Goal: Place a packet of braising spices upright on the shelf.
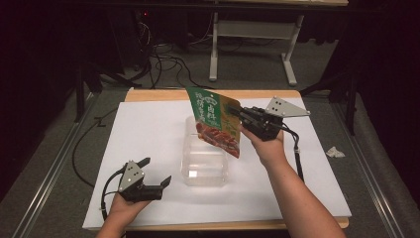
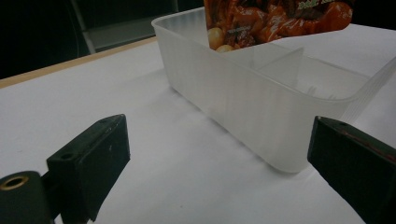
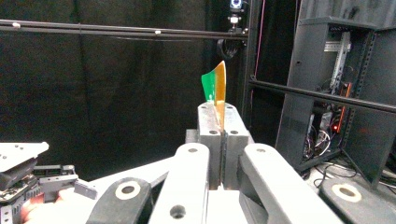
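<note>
The right gripper (image 1: 241, 115) is clamped on the edge of a green food pouch (image 1: 216, 121), its jaws pressed together with the pouch edge (image 3: 216, 86) standing up between them in the right gripper view. The pouch hangs tilted above the far end of a clear plastic box (image 1: 204, 168), its lower edge over the box's rim; in the left gripper view the pouch bottom (image 2: 275, 21) sits just above the box (image 2: 243, 100), which has a divider inside. The left gripper (image 1: 154, 172) rests low near the table's (image 1: 148, 129) front left, jaws spread wide and holding nothing, pointing toward the box, apart from it. The table is covered in white.
</note>
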